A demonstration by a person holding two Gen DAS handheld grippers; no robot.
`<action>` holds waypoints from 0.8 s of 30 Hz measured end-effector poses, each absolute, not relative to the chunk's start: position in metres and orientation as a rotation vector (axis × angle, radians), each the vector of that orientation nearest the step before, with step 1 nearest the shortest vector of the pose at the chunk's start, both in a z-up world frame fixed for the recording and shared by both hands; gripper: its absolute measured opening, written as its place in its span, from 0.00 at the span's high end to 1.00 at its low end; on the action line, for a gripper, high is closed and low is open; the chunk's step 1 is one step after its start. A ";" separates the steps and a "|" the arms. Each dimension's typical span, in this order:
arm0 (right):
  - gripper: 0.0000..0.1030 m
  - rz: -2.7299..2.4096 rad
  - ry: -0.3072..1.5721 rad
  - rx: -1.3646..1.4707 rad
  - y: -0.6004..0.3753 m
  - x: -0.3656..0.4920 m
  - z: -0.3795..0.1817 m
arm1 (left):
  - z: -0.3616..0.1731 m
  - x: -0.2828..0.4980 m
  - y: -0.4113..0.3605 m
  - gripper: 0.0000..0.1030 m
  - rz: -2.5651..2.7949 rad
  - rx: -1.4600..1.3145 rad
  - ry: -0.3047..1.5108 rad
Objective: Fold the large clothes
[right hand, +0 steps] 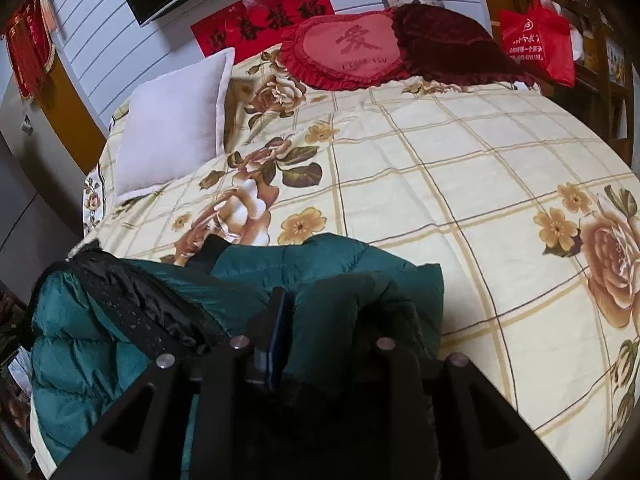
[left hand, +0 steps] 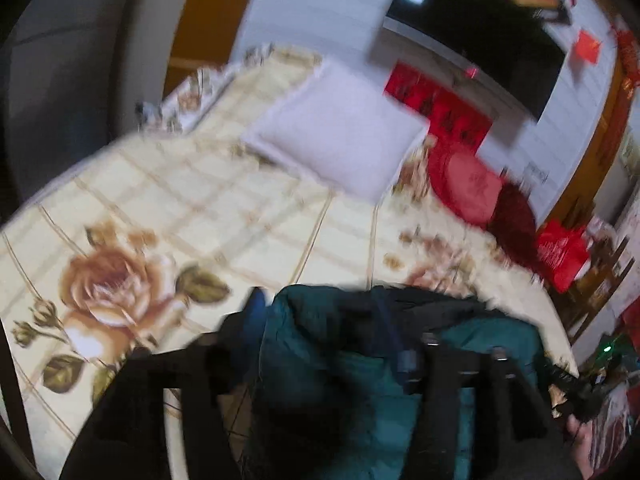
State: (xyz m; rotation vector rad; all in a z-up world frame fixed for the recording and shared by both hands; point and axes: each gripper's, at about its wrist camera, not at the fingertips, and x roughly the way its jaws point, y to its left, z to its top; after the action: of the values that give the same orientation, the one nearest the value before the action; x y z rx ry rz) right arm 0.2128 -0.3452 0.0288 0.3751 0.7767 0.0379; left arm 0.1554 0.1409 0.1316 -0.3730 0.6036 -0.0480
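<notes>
The right gripper is pinching a fold of the teal puffer jacket, its fingers pressed into the padding. The left gripper is blurred, with jacket fabric bunched between its fingers; I cannot tell whether it grips. The jacket lies crumpled at the near edge of the floral bedspread, black lining showing. Beyond the jacket sits a white pillow, and farther, to its right, a red heart cushion against the wall.
</notes>
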 end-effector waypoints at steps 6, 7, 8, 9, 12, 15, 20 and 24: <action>0.17 0.042 0.678 0.425 -0.346 0.201 0.057 | 0.138 0.131 0.092 0.21 -0.115 -0.235 0.607; 0.13 0.029 0.634 0.423 -0.346 0.193 0.069 | 0.129 0.135 0.082 0.21 -0.113 -0.211 0.646; 0.13 0.024 0.601 0.421 -0.345 0.187 0.080 | 0.117 0.140 0.071 0.22 -0.108 -0.181 0.694; 0.13 0.024 0.577 0.418 -0.343 0.181 0.090 | 0.109 0.144 0.065 0.22 -0.101 -0.158 0.724; 0.12 0.099 0.555 0.381 -0.324 0.166 0.118 | 0.084 0.155 0.051 0.23 -0.061 -0.112 0.791; 0.12 0.199 0.608 0.265 -0.282 0.167 0.124 | 0.073 0.162 0.048 0.23 -0.035 -0.120 0.800; 0.13 0.260 0.735 0.004 -0.194 0.197 0.083 | 0.066 0.175 0.048 0.23 -0.005 -0.103 0.820; 0.13 0.174 0.820 -0.081 -0.170 0.230 0.043 | 0.054 0.189 0.054 0.22 -0.012 -0.119 0.848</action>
State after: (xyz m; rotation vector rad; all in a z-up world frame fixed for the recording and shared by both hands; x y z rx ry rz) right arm 0.2299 -0.1697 0.0428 -0.0805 0.8198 0.1740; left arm 0.1894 0.0542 0.0541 -0.1187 0.8480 -0.0123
